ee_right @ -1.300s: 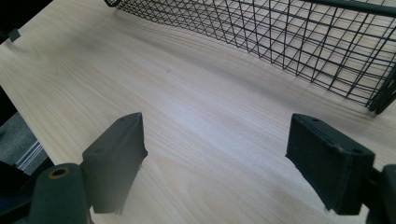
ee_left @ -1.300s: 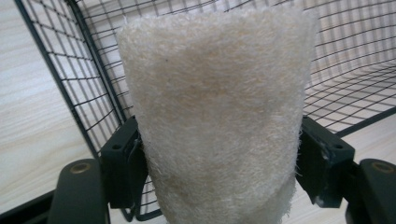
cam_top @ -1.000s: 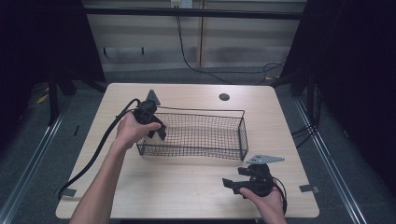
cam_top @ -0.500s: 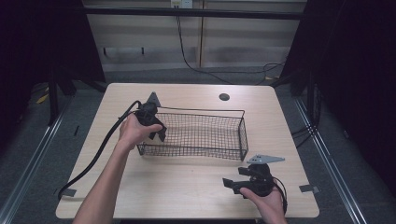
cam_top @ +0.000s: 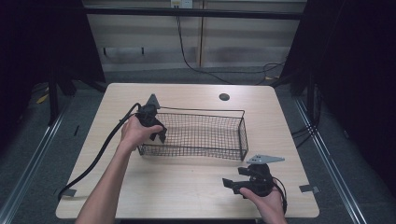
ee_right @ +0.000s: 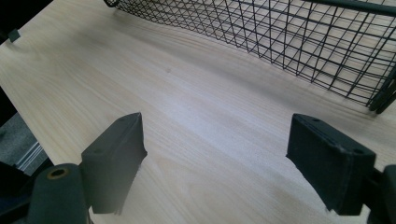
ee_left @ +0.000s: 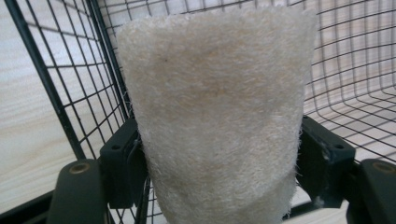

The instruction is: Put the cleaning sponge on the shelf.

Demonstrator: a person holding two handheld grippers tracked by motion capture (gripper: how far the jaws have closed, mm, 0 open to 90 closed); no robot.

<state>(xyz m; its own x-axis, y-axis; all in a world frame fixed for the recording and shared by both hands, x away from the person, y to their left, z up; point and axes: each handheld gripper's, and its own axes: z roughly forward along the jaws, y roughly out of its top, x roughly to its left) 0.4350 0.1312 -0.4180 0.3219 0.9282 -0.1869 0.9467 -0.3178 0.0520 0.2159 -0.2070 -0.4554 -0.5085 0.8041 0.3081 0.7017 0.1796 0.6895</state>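
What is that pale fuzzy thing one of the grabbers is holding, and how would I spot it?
Find the black wire basket in the middle of the wooden table. At its left end the left gripper clamps a cream, coarse-fibred pad, like a loofah sponge. It is the one soft, pale thing among black wire and black jaws.

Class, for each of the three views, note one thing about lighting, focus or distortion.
High view: lit table, dark surroundings. Left gripper view: sponge so close it looks soft. Right gripper view: basket wires bow; pale sheen on the wood.
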